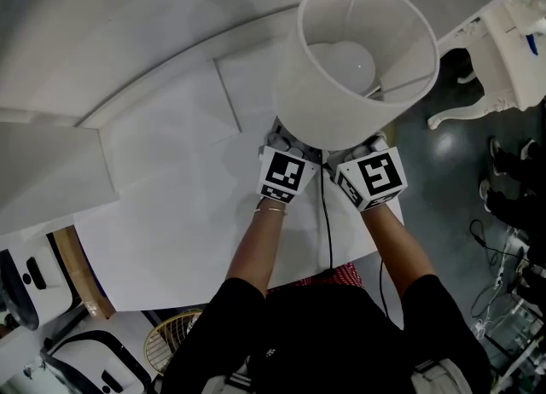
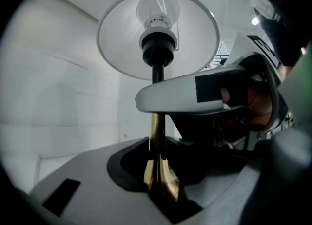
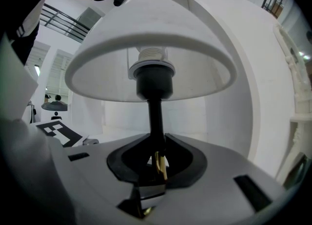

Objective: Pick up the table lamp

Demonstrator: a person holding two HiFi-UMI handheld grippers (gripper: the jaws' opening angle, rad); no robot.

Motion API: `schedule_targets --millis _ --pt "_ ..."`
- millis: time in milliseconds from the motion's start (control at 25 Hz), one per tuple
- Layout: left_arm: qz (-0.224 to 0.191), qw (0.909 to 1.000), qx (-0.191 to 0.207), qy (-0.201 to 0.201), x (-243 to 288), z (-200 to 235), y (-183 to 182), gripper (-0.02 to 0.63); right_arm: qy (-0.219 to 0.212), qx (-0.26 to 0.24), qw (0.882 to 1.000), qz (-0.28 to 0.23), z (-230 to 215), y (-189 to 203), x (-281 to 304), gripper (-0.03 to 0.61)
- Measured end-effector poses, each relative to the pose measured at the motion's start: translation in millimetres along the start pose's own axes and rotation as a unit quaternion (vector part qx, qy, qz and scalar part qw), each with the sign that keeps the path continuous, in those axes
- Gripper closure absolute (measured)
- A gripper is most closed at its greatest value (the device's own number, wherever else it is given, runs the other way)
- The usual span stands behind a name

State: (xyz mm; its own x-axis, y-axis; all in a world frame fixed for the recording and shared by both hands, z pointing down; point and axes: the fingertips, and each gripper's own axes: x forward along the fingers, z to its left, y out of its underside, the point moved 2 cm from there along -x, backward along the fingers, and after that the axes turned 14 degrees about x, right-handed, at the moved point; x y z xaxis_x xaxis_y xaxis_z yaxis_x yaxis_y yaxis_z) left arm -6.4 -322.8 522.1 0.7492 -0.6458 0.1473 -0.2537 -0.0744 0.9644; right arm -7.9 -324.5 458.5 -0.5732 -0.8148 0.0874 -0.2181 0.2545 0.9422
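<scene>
The table lamp (image 1: 363, 55) is over the near edge of the white desk (image 1: 171, 196), right in front of the person. From above, its pale shade (image 1: 311, 107) hides the base. Both claws meet under it. The left claw (image 2: 157, 163) is clamped narrow on the brass stem (image 2: 157, 129), and the right claw (image 3: 157, 163) grips the same stem from the other side.

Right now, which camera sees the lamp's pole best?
Left gripper view: the lamp pole runs from black top to brassy bottom. The right gripper view shows mostly black pole. In the head view, the lampshade hides it.
</scene>
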Motion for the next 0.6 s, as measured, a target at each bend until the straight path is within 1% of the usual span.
schedule_targets --millis 160,440,600 --pt "0.003 1.0000 0.003 0.009 -0.8 -2.6 -1.7 0.502 -0.008 -0.005 1.000 -0.008 4.5 -1.0 -3.3 0.492" --pt "0.010 0.9999 0.004 0.007 -4.2 -3.7 -2.7 0.502 -0.013 -0.015 1.000 -0.008 9.5 -0.4 -5.1 0.492" --pt "0.013 0.9998 0.008 0.009 -7.8 -5.4 -3.9 0.503 -0.013 -0.029 0.999 -0.009 10.8 1.0 -6.8 0.492"
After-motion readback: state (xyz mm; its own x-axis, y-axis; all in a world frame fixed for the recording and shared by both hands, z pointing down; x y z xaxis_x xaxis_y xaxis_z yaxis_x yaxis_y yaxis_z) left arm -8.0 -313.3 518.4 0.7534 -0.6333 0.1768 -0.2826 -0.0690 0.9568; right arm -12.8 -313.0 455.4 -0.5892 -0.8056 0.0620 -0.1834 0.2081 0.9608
